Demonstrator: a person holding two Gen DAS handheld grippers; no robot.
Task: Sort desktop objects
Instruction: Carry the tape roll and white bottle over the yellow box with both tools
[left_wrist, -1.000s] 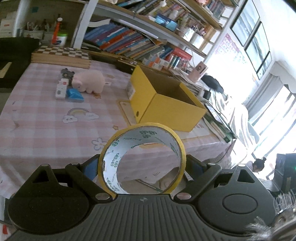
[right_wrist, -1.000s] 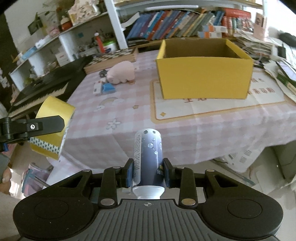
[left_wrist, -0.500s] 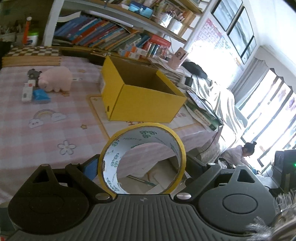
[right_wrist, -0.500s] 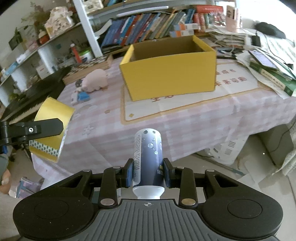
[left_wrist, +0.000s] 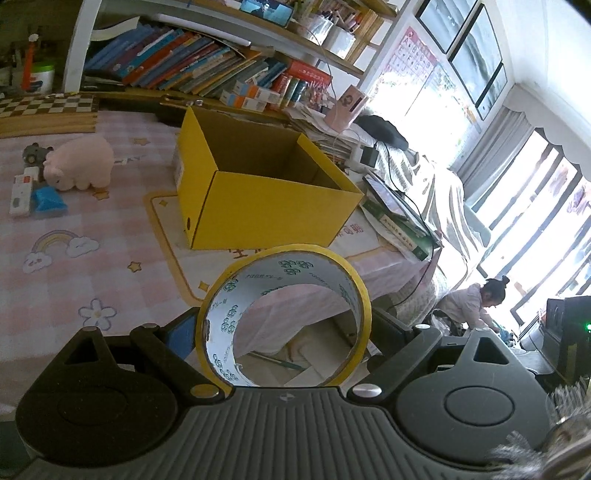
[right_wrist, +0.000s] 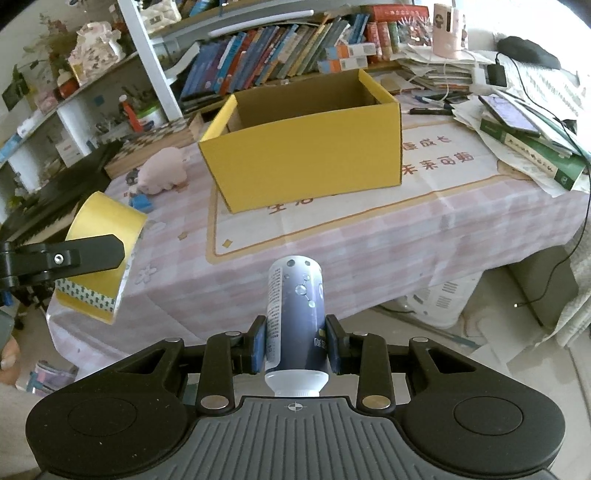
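Observation:
My left gripper (left_wrist: 284, 332) is shut on a yellow tape roll (left_wrist: 343, 269), held in the air before the table's front edge. The roll also shows in the right wrist view (right_wrist: 103, 229), clamped by a left finger (right_wrist: 74, 254). My right gripper (right_wrist: 295, 343) is shut on a dark blue bottle (right_wrist: 295, 302) with a white cap, pointing toward the table. An open yellow cardboard box (left_wrist: 258, 195) stands on the pink checked tablecloth (left_wrist: 74, 266); it also shows in the right wrist view (right_wrist: 306, 162), and what I see of its inside holds nothing.
A pink plush pig (left_wrist: 79, 162), a blue packet (left_wrist: 48, 199), a white stick-shaped item (left_wrist: 20, 194) and a small grey toy (left_wrist: 33, 153) lie at the table's left. A chessboard (left_wrist: 48, 110) and bookshelves stand behind. Papers, books and a tablet (right_wrist: 517, 122) crowd the right side.
Both grippers have moved closer to the table and the yellow box, which looms larger. Both still hold their objects.

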